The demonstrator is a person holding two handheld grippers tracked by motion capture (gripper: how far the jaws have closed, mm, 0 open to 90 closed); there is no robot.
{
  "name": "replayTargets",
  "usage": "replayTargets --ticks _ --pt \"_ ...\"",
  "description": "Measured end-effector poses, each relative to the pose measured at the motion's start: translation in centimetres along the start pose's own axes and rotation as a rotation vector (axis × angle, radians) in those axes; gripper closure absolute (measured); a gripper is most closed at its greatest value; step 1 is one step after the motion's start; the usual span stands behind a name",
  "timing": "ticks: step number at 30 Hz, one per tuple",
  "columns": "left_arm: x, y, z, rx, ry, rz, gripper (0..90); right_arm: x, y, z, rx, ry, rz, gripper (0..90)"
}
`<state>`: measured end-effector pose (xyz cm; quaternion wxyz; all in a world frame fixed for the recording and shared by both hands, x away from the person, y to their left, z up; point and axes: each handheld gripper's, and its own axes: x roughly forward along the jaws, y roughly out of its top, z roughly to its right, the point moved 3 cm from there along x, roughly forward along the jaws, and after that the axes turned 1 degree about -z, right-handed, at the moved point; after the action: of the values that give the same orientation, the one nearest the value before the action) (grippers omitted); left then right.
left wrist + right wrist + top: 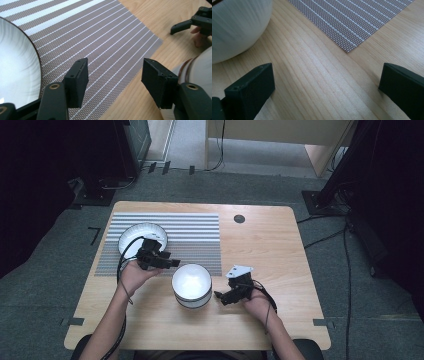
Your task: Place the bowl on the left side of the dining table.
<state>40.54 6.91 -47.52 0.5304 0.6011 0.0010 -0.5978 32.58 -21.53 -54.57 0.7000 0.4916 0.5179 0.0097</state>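
Wooden table (280, 250) sat on grey carpet, striped placemat (190, 232) across its back left. Left gripper (172, 263) hung over the mat's front edge, between the white plate (135, 234) and the stacked white bowls (191, 285), forearm angled in from below, jaws apart with nothing between them. Right gripper (218, 296) lay low just right of the bowls (not touching them), jaws spread wide and empty. Plate was partly hidden behind the left hand.

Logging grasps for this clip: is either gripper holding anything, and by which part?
Nothing is held. The left gripper has bare mat between its fingers; the right gripper stands open over bare table, beside the bowl.
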Motion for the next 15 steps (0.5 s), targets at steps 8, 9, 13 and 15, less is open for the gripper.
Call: replayTargets --ticks 8,9,13,15 --pt "-0.6 0.3 0.8 0.027 0.003 0.009 39.9 0.0 0.0 0.0 0.000 0.000 0.000 0.0" --pt "-0.7 0.4 0.8 0.029 0.007 0.013 39.9 0.0 0.0 0.0 0.000 0.000 0.000 0.0" --pt "-1.2 0.6 1.2 0.034 -0.003 0.034 41.4 0.0 0.0 0.0 0.000 0.000 0.000 0.0" --pt "-1.4 0.7 1.3 0.039 -0.001 0.040 41.4 0.0 0.0 0.0 0.000 0.000 -0.001 0.0"
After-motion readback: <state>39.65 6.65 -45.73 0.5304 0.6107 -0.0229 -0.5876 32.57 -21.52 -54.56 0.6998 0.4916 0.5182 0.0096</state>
